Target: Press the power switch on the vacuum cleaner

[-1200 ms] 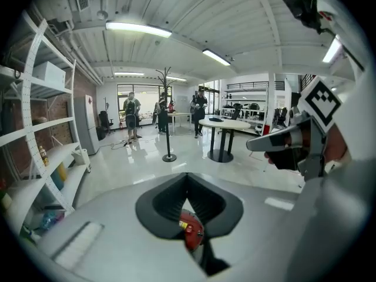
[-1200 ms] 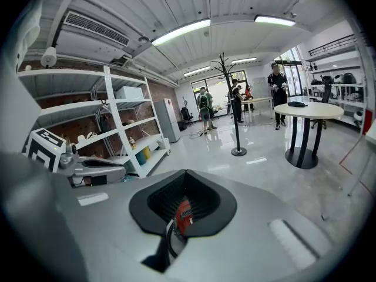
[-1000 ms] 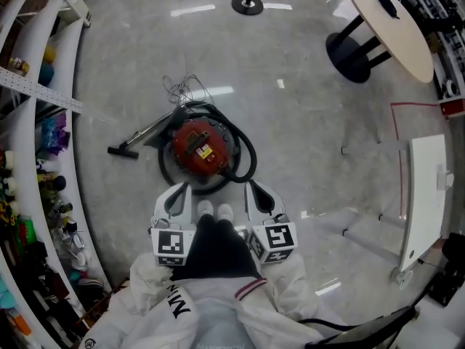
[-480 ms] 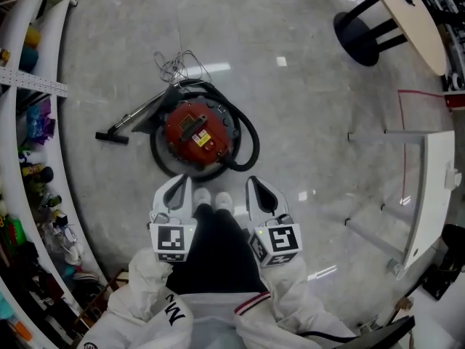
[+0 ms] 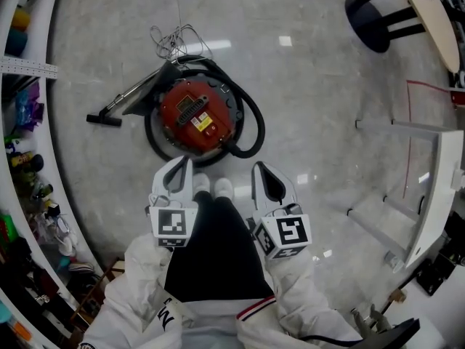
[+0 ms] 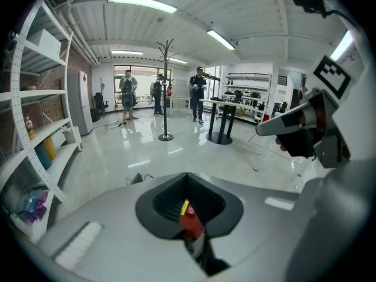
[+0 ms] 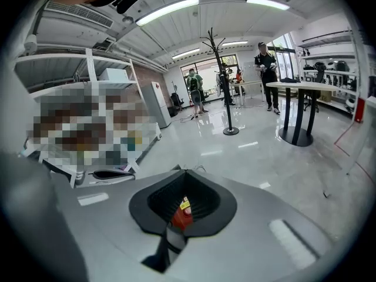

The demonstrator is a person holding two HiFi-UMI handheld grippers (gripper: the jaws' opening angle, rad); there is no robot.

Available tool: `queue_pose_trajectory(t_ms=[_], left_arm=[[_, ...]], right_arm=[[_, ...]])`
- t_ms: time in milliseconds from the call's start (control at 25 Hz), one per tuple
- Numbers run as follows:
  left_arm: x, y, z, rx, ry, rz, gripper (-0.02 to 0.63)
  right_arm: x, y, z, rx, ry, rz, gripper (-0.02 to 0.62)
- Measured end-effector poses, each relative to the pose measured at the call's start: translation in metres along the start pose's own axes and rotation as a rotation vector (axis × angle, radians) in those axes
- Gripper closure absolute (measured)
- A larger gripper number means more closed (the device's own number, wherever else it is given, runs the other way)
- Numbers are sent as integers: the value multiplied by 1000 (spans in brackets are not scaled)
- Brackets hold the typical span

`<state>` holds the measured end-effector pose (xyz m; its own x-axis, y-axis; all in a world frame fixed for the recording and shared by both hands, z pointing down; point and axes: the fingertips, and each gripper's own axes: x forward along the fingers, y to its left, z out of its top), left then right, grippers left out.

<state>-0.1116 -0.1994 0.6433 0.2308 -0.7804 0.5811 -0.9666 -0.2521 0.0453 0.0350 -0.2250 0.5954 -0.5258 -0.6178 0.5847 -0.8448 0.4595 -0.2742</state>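
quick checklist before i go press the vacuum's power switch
1. Vacuum in sight on the floor: ok.
2. Left gripper jaws shut, empty: ok.
3. Right gripper jaws shut, empty: ok.
4. Which part of the top is the switch: cannot tell.
5. Top free of the hose: ok, it loops round the body.
6. A gripper at the vacuum: not ok, both are held high, apart from it.
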Motion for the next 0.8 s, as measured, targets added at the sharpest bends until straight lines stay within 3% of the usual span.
queue_pose_trajectory(t_ms=[800], left_arm=[[48, 3, -54, -27, 53, -11, 606]], right_arm=[[39, -24, -54, 50, 56, -30, 595]])
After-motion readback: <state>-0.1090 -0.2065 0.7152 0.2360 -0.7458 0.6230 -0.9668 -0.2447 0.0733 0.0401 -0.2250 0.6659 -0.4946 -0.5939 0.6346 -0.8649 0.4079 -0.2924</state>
